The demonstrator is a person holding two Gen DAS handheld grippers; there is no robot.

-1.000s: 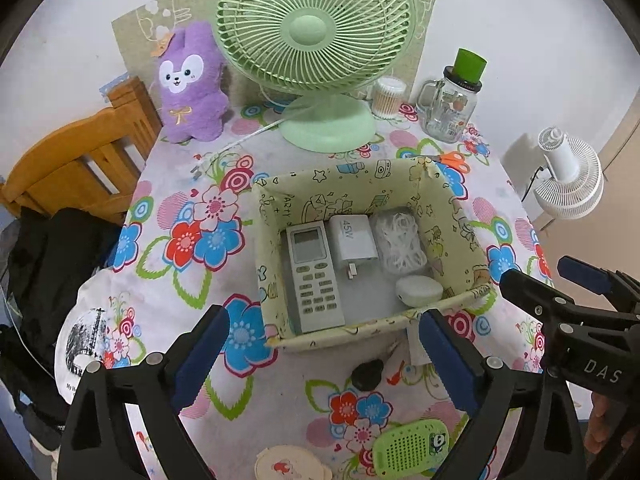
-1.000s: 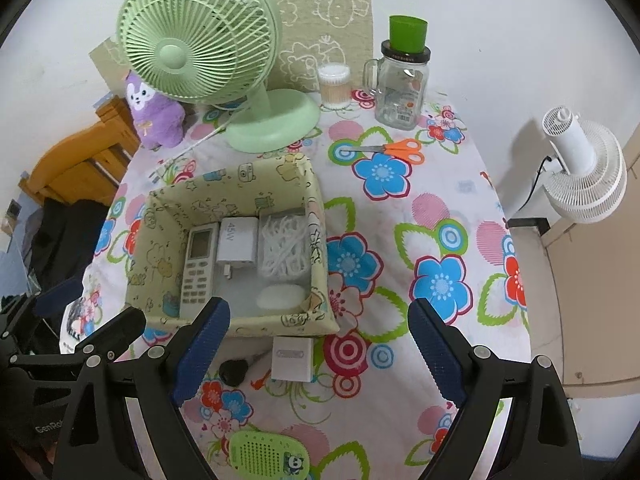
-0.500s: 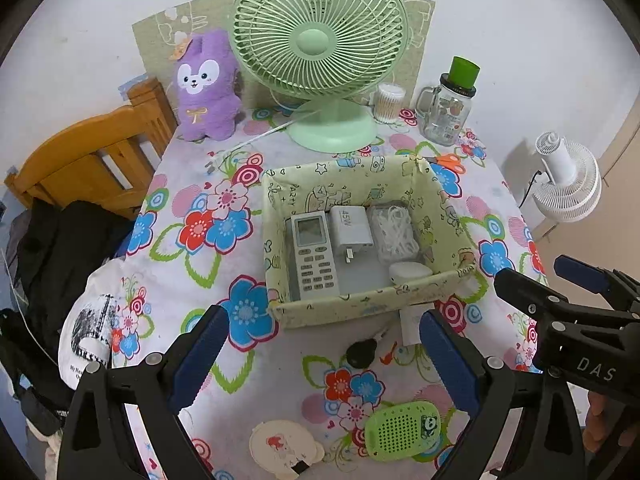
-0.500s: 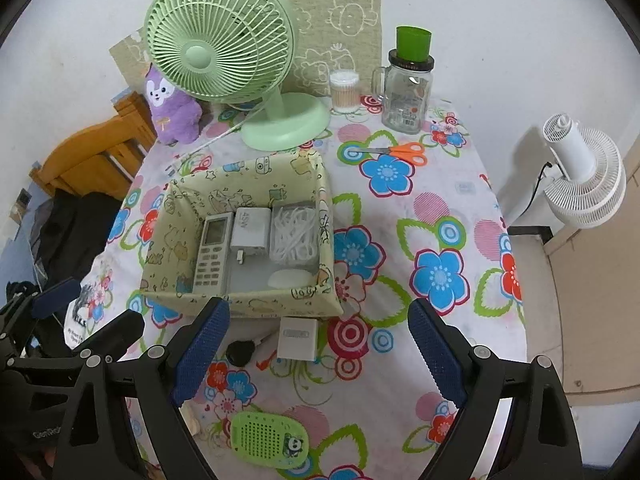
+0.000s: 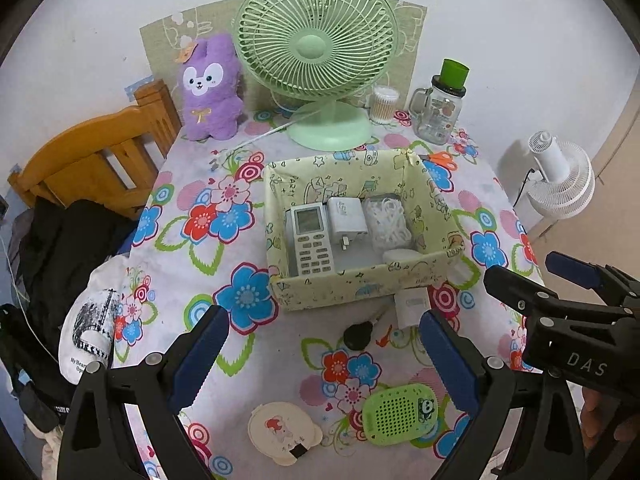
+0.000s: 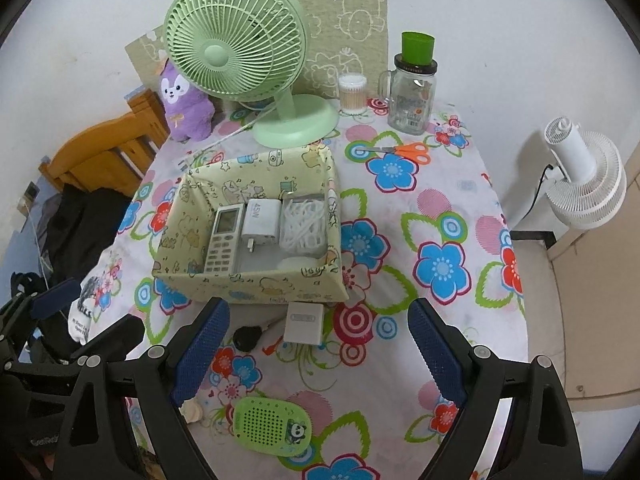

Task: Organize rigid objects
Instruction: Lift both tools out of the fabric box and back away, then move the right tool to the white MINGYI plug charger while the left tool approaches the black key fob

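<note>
Both grippers have drawn back from the fabric box [image 5: 352,240], uncovering more counter [image 6: 440,208] at the frames' lower edge. Left gripper [image 5: 324,356] and right gripper [image 6: 318,344] hover with fingers spread apart, empty. Remote [image 5: 310,240], charger [image 5: 347,222] and cable coil [image 5: 388,222] lie inside the box. Just below it sit a white adapter [image 6: 305,322] and black key [image 6: 248,338]; the green speaker [image 6: 272,426] lies lower centre. Only the left view shows the round cream case [image 5: 282,432] fully.
</note>
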